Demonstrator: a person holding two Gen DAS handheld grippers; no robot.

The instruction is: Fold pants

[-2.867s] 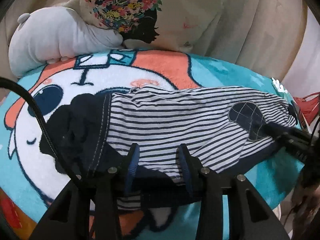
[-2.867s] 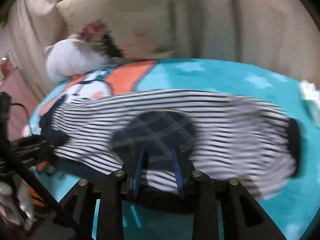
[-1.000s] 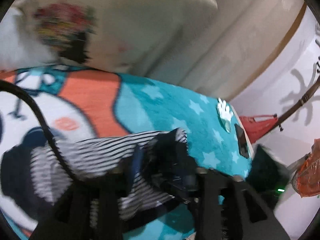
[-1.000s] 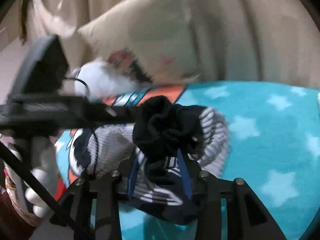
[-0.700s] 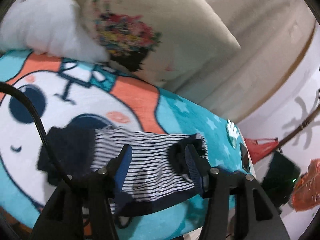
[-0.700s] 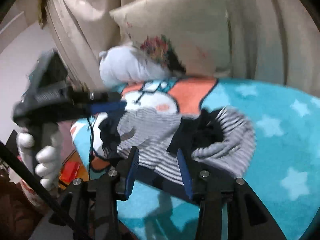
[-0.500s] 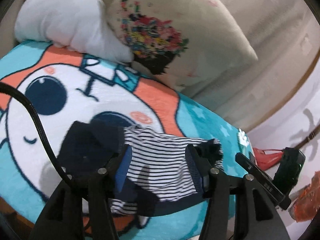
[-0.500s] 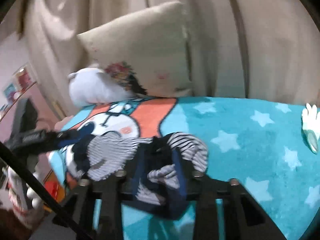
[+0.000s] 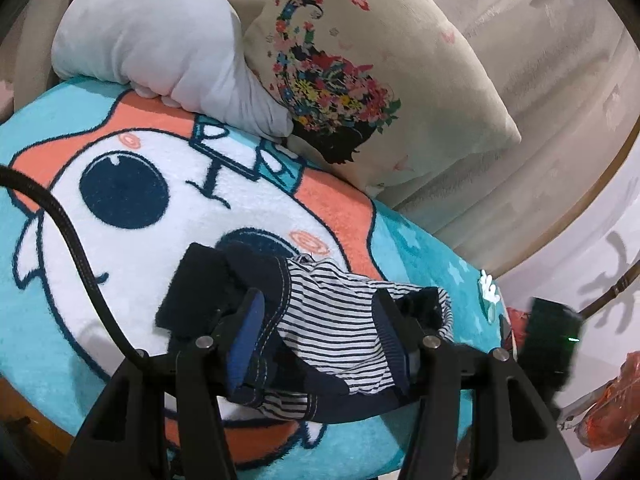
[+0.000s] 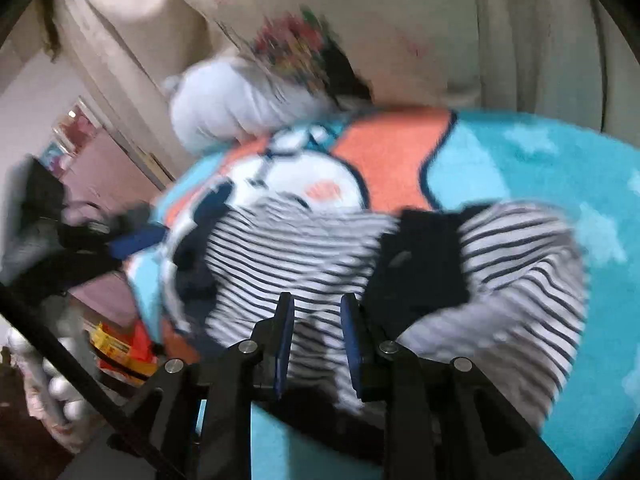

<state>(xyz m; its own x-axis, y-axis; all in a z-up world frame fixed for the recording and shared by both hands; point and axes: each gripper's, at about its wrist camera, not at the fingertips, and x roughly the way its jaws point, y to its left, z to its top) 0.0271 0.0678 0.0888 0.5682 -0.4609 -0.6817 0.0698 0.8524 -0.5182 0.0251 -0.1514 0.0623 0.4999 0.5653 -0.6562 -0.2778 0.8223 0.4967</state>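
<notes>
On a plush teal blanket printed with a white-and-orange cartoon face and pale stars, the small navy-and-white striped knit pants are lying folded into a short, lumpy bundle. Their dark navy ribbed waistband end is bunching thickly at one side, and a dark cuff is curling up at the other, with a navy lining edge showing along the near hem. White topstitching is running along the seam where stripes meet navy.

The left gripper is hovering just above the bundle with its black, blue-padded fingers spread wide, straddling the striped middle and gripping nothing. A braided black cable is arcing across the blanket beside it.

From the right wrist view, heavily motion-blurred, the right gripper is hanging over the near edge of the pants, its narrow blue-lined fingers parted by a modest gap with only striped cloth visible behind them; nothing appears to be pinched between them. A dark folded patch is sitting on top of the stripes just beyond.

Behind the blanket, a soft grey plush toy is leaning against a beige cushion with a colourful floral print, both resting against cream velvety upholstery.
</notes>
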